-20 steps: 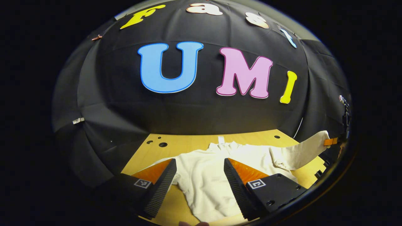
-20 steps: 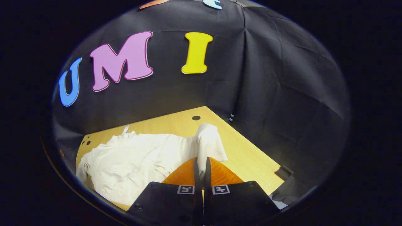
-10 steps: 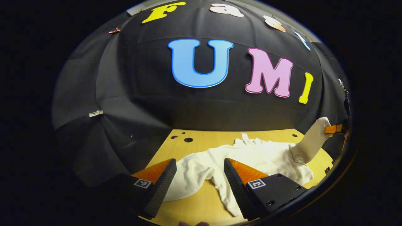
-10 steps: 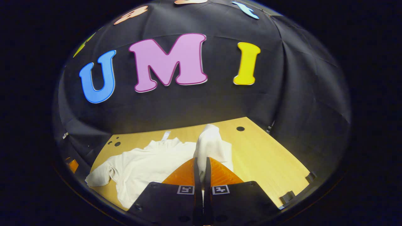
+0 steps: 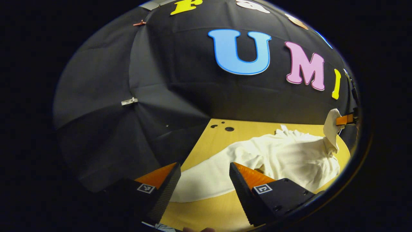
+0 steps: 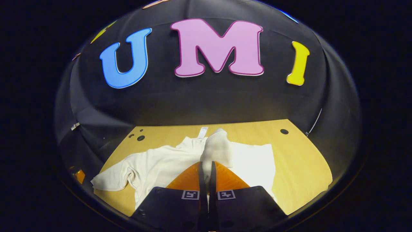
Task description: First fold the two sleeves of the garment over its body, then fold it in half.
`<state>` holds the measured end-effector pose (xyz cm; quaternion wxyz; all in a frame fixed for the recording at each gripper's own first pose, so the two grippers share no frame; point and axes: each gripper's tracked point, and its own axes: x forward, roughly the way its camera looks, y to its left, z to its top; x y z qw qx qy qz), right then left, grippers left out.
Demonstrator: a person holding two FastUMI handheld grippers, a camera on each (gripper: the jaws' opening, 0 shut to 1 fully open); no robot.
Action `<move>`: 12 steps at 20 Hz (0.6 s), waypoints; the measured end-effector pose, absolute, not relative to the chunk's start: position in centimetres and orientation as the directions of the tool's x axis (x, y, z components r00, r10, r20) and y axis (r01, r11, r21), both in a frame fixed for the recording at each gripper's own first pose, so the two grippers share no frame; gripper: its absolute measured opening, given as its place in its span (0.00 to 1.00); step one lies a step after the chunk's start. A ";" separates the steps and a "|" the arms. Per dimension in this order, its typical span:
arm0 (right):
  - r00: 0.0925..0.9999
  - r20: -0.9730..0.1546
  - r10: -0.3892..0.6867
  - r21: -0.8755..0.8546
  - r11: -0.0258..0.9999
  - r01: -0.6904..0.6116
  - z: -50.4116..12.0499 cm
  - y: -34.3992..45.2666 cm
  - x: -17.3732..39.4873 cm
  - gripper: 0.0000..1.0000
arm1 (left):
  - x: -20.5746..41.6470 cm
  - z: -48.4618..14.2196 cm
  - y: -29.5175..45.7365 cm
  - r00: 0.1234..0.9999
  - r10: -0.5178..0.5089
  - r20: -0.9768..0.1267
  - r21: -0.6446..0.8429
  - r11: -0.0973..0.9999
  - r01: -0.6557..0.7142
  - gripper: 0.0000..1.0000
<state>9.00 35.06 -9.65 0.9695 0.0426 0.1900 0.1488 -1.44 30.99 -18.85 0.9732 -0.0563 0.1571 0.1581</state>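
A cream long-sleeved garment (image 6: 167, 161) lies spread on the wooden table (image 6: 299, 164). My right gripper (image 6: 206, 166) is shut on the cuff of one sleeve (image 6: 217, 148), which stands up over the garment's body. In the left gripper view that same raised sleeve (image 5: 331, 129) hangs from the orange fingers (image 5: 345, 119) at the far right edge. My left gripper (image 5: 204, 175) is open above the near left part of the table, its fingers framing the other sleeve (image 5: 209, 177), which lies flat and stretched out. That other sleeve (image 6: 111, 177) lies at the left in the right gripper view.
The table has small round holes near its back edge (image 5: 229, 129) (image 6: 284, 131). A white tag (image 6: 202, 132) lies just behind the garment's collar. Black cloth walls close in on the table at the back and on both sides.
My right gripper has carried the held sleeve from the table's right side in over the garment's body. My left gripper has swung left, from over the body to over the flat sleeve.
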 end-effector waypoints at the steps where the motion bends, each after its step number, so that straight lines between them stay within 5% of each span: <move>1: 0.875 -0.366 0.317 0.134 0.948 -0.287 -10.5 36.1 9.3 0.06 | -1.5 -19.5 31.5 0.896 0.297 -0.329 -0.065 0.940 -0.335 0.95; 12: 0.752 -0.521 0.404 0.107 0.905 -0.412 -18.5 44.5 8.8 0.06 | -4.2 -29.2 36.9 0.758 0.386 -0.525 -0.027 0.883 -0.469 0.95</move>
